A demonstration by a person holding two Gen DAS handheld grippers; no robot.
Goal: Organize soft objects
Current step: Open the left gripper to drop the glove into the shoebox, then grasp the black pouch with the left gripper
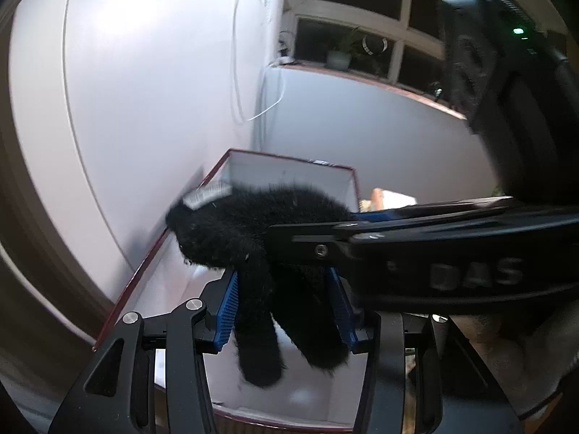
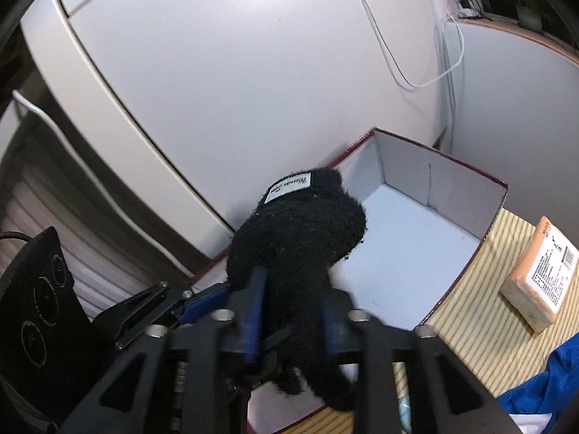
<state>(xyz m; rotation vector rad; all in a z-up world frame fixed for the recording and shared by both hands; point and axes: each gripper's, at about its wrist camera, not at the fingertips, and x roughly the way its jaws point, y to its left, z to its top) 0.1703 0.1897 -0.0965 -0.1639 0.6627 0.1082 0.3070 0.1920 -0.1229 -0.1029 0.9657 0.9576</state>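
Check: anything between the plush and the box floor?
Nothing. In the right wrist view the plush hangs over the bare white floor of the box.

Our left gripper (image 1: 286,307) has black slotted arms, silver round bolts and ribbed blue finger pads (image 1: 226,311). Our right gripper (image 2: 289,320) matches it: black frame, silver bolts, blue pads (image 2: 253,311), raised "DAS" lettering on its body.

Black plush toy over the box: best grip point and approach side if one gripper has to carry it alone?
Grip the black plush toy across its thick rounded body, not the dangling limbs, which hang thin and floppy. Come from the near, open side, since the wall sits close behind. Both the left gripper and right gripper already clamp its lower part above the open box.
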